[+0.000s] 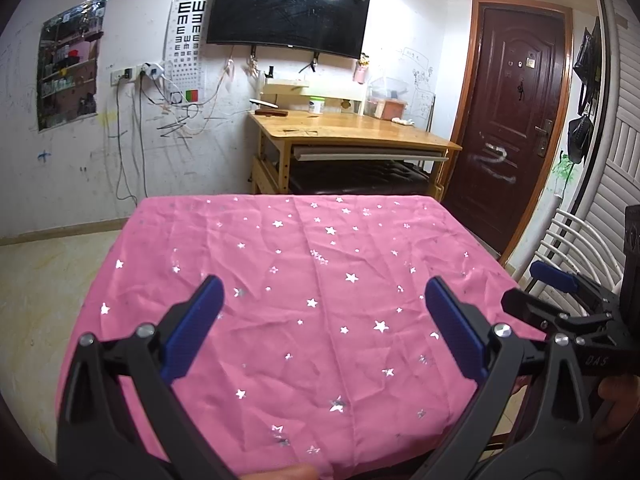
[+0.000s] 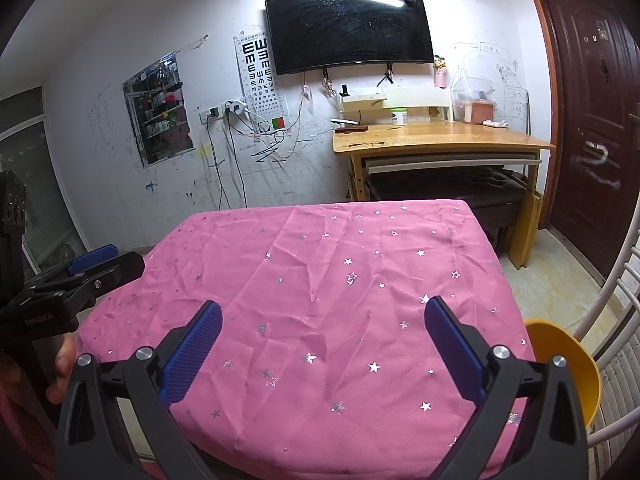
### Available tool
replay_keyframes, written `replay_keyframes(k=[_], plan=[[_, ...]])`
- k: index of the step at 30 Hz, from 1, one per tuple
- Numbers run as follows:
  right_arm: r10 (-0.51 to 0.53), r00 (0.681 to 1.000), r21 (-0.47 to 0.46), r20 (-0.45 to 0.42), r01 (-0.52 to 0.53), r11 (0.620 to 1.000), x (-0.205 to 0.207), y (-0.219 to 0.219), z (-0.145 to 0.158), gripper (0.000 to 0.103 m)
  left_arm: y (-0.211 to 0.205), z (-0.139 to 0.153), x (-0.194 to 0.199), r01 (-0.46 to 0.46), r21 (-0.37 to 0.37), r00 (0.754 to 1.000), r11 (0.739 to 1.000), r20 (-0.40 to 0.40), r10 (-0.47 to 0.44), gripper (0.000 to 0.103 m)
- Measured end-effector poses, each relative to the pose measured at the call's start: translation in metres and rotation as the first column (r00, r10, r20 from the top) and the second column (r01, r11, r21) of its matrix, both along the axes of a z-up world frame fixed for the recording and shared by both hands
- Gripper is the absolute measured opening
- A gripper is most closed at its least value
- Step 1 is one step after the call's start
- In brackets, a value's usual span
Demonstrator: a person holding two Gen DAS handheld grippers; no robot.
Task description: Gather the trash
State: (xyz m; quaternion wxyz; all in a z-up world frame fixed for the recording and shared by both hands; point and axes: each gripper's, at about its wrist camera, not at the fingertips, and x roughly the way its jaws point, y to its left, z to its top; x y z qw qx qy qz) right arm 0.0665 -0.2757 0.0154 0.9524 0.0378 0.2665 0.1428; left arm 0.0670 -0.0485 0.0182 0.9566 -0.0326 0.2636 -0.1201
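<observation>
Creased pink cloth (image 1: 280,280), glossy wooden desk (image 1: 352,128)

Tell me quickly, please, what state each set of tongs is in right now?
Left tongs: open, holding nothing, above the pink star cloth.
Right tongs: open, holding nothing, above the same cloth.

The tablecloth (image 1: 304,280) is bright pink, scattered with small silver stars; the left gripper (image 1: 320,324) and the right gripper (image 2: 322,344) are both black with blue textured pads (image 1: 194,326); a yellow bowl (image 2: 568,364) shows at the table's right edge; the desk (image 1: 352,130) is honey-coloured wood; the door (image 1: 516,120) is dark reddish brown in a lighter brown frame; the wall (image 1: 72,168) is white, scrawled with dark scribbles; the screen (image 1: 288,8) is black; the eye chart (image 1: 186,46) is white with black letters and a red and green patch.
</observation>
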Motion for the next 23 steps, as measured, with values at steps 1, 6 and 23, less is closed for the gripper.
replay_keyframes(k=[1, 6, 23], plan=[[0.000, 1.000, 0.000, -0.001, 0.000, 1.000, 0.0003, 0.0000, 0.0002, 0.095, 0.0000, 0.0000, 0.0001, 0.001, 0.000, 1.000, 1.000, 0.001, -0.001, 0.097], [-0.001, 1.000, 0.001, -0.001, 0.001, 1.000, 0.0010, 0.0001, -0.0005, 0.095, -0.0012, -0.0006, 0.0010, -0.001, 0.004, 1.000, 1.000, -0.001, 0.001, 0.097], [0.000, 1.000, 0.002, -0.003, 0.000, 1.000, 0.0014, -0.0004, -0.0011, 0.095, -0.0011, -0.0043, 0.0021, -0.007, 0.005, 1.000, 1.000, 0.004, 0.007, 0.097]])
